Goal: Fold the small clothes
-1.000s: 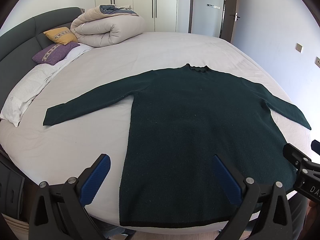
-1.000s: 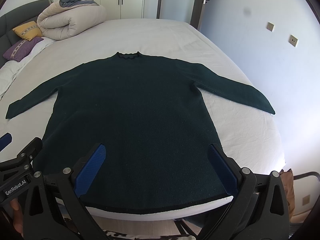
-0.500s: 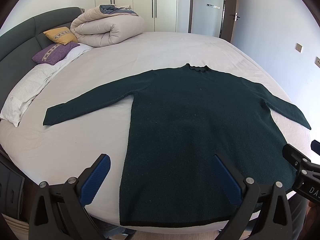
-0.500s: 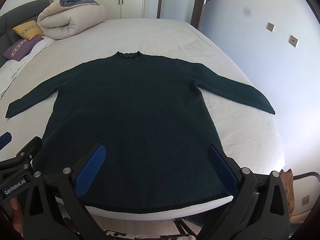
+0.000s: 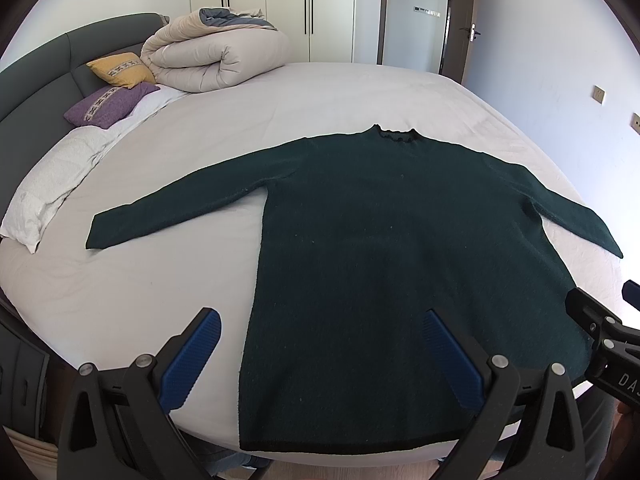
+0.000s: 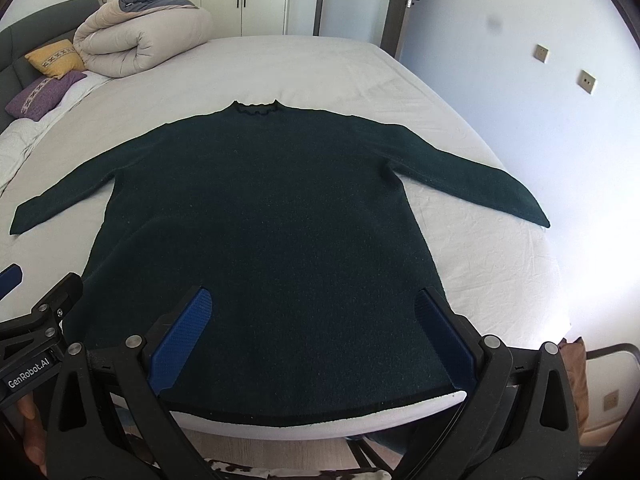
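bed [image 5: 328, 92] | sweater [image 6: 264, 240] flat | left tool [image 5: 320, 352], right tool [image 6: 314, 334] spread, above hem

Bare white bed sheet [image 5: 132, 292] lies open at 9 o'clock of the dark green knitted sweater [image 5: 384, 264]; rolled beige duvet [image 5: 212, 56] and cushions block 11 o'clock.

Sweater [image 5: 400, 264] lying flat on bed [image 5: 320, 96], hem at the near edge, collar [image 5: 394, 135] toward the far side, sleeves spread left and right. Left gripper [image 5: 320, 354] and right gripper [image 6: 314, 336] side by side above the hem, jaws spread wide. Rolled duvet [image 5: 216, 56] at far left on the bed, two cushions [image 5: 116, 88] and a pillow [image 5: 48, 184] to its left along the headboard [image 5: 36, 80]. Wardrobe [image 5: 280, 8] behind the bed.
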Motion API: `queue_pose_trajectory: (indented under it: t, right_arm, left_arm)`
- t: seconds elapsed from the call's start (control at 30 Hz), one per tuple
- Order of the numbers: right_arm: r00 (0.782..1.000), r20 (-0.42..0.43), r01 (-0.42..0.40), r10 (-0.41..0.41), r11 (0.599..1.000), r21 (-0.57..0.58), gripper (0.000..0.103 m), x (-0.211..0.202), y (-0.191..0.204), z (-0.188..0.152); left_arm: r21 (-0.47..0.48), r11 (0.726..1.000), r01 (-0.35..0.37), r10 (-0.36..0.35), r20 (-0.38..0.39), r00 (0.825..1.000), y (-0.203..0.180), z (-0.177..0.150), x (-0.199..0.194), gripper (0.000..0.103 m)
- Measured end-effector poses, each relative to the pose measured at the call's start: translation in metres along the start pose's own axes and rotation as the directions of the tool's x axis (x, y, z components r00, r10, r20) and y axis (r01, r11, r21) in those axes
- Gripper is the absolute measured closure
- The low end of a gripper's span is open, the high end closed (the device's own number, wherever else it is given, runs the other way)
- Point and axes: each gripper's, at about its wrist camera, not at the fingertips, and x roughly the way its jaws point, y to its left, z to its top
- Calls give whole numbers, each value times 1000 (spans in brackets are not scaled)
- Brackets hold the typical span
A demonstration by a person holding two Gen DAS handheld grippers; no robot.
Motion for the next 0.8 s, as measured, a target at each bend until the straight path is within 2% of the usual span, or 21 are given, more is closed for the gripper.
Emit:
queue_pose_trajectory:
  t: [0.8]
  right_arm:
    - [1000, -2, -1, 1, 1000, 1, 0, 2, -2, -3]
  left_arm:
    - [-2, 1000, 3, -3, -3, 1000, 1, -4, 1, 0]
